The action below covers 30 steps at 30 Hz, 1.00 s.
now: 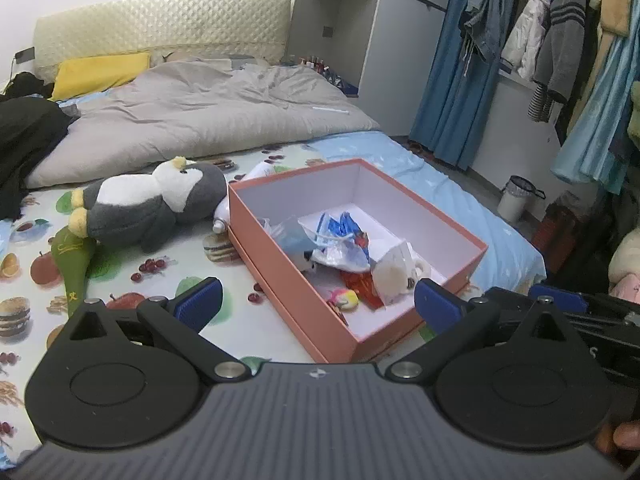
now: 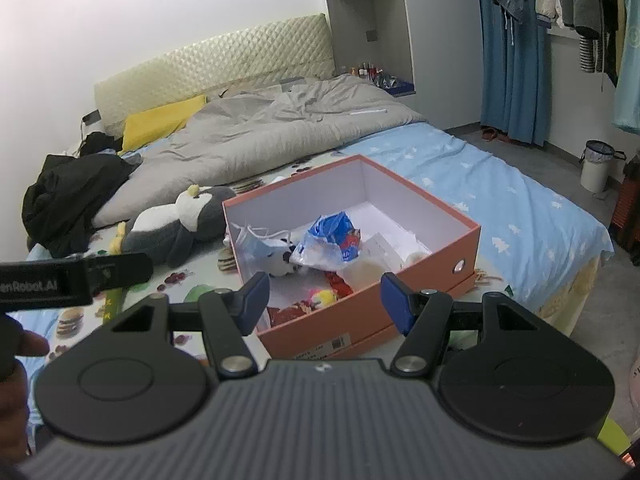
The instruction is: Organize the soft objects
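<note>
My left gripper point(image 1: 316, 300) hangs just in front of me with its blue pads spread wide and nothing between them, above the near corner of the pink box point(image 1: 304, 300). My right gripper point(image 2: 324, 300) is likewise spread and empty, poised over the box's point(image 2: 424, 280) near wall. The box sits open on the bed point(image 1: 120, 280), on a sheet printed with fruit and burgers. Inside it lie a crumpled blue and white plastic bag point(image 1: 340, 236), a face mask point(image 2: 256, 240), a small black and white soft toy point(image 2: 280, 260) and a little yellow and pink toy point(image 1: 345, 298). Left of the box, a plush penguin point(image 1: 152, 204) lies on its side on the sheet, its head touching the box's far left corner. A green bottle-shaped toy point(image 1: 74, 268) lies just beside the penguin's feet. A grey duvet point(image 1: 200, 116) is bunched beyond them.
</note>
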Tool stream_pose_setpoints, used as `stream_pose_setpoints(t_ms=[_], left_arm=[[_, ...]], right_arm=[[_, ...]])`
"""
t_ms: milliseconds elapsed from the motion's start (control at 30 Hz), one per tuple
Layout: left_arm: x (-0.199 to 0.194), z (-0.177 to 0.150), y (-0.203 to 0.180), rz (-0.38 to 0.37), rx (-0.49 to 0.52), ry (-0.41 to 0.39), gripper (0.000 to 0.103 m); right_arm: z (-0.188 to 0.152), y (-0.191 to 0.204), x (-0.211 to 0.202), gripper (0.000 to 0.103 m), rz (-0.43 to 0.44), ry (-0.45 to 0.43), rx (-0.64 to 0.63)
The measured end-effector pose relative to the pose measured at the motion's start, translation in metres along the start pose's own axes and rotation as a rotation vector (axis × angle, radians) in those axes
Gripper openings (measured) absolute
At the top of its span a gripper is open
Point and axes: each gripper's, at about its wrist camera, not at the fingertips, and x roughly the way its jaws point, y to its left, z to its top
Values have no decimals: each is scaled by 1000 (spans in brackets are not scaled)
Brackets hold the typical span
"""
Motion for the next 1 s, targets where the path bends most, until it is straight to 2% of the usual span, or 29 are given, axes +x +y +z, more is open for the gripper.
stream_pose_setpoints(t_ms=[233,700,733,767,800,1000], left_arm=[[5,-3,-8,-7,40,4,103],[12,-2,2,15,11,7,103],[13,-1,3,17,11,8,103],[13,-1,3,18,10,7,103],[13,-1,4,19,7,7,103],[15,-1,8,29,0,9,103]], right_arm=[[-5,2,7,64,2,19,-12],[0,0,4,65,-17,8,-2],[1,0,3,77,-10,6,3],[2,-1,3,94,-7,1,9],[2,-2,2,101,-9,-6,14],[2,-5,5,103,-24,-2,17]])
